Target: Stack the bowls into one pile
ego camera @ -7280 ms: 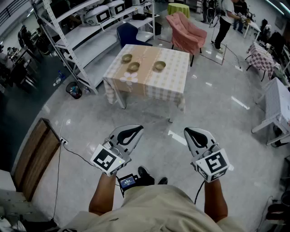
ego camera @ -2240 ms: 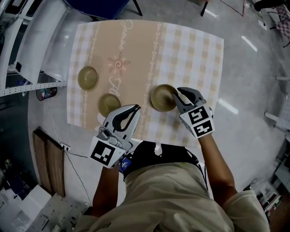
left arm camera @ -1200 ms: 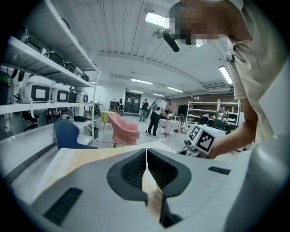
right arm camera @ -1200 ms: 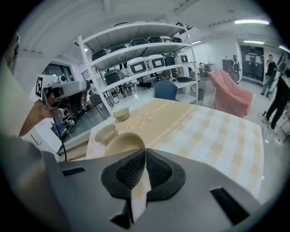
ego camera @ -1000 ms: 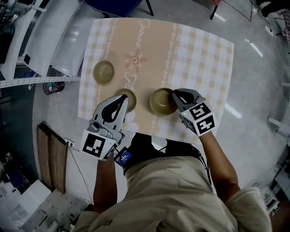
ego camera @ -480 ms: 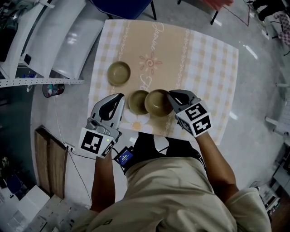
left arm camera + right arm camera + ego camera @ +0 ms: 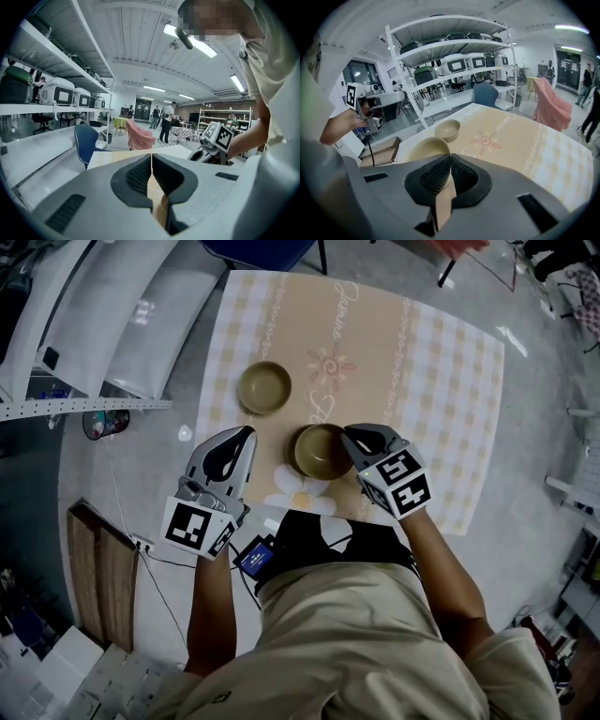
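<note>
At the near edge of the cloth-covered surface (image 7: 450, 381), in the head view, the right claw (image 7: 351, 438) is clamped on the 3 o'clock rim of the held bowl (image 7: 319, 452). The free bowl (image 7: 263, 387) sits apart from it, at about 10 o'clock. The left claw (image 7: 240, 435), by the surface's 7 o'clock corner, is the nearer of the two to that bowl, which lies at its 1 o'clock. Only two bowls show. In the left gripper view, the left claw (image 7: 151, 160) has its pads together with nothing between them; only cloth shows past them. In the right gripper view, the right claw (image 7: 450, 161) pinches the held bowl (image 7: 426, 149) by its thin wall. The free bowl (image 7: 447, 129) stands beyond at 12 o'clock, so the carry probably runs straight ahead.
</note>
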`<state>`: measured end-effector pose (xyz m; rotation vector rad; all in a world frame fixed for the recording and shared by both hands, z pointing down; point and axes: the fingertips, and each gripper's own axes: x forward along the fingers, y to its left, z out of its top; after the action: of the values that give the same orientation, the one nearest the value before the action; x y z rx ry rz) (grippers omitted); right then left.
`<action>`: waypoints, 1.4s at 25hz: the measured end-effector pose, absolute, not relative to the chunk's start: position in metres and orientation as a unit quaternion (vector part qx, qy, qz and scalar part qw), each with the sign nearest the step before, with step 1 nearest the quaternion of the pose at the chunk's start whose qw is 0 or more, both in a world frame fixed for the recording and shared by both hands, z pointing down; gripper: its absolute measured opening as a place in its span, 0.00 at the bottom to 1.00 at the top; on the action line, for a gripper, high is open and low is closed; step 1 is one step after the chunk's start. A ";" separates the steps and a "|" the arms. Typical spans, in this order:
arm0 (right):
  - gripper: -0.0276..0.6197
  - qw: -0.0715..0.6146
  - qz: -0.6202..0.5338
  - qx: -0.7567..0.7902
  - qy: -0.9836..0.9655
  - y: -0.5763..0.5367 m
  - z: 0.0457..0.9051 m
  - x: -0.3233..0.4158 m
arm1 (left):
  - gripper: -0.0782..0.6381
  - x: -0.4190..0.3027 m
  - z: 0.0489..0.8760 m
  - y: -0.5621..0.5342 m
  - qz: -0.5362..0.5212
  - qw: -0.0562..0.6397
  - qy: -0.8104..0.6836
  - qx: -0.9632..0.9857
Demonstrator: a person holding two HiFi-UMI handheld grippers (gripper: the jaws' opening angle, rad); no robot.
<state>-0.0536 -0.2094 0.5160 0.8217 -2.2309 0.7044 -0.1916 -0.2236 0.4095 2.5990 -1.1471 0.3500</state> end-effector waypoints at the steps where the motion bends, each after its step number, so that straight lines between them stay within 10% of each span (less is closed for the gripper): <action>1: 0.06 0.327 0.270 0.313 -0.850 -0.209 0.519 -0.058 | 0.12 -0.195 0.413 -0.225 0.121 0.142 -0.396 0.899; 35: 0.07 0.437 0.185 0.323 -0.819 -0.213 0.590 -0.078 | 0.12 -0.253 0.553 -0.287 0.143 0.231 -0.408 0.872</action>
<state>-0.0784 -0.2129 0.5900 0.8025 -2.0366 0.4602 -0.2527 -0.2869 0.5531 2.3973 -1.1224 0.3943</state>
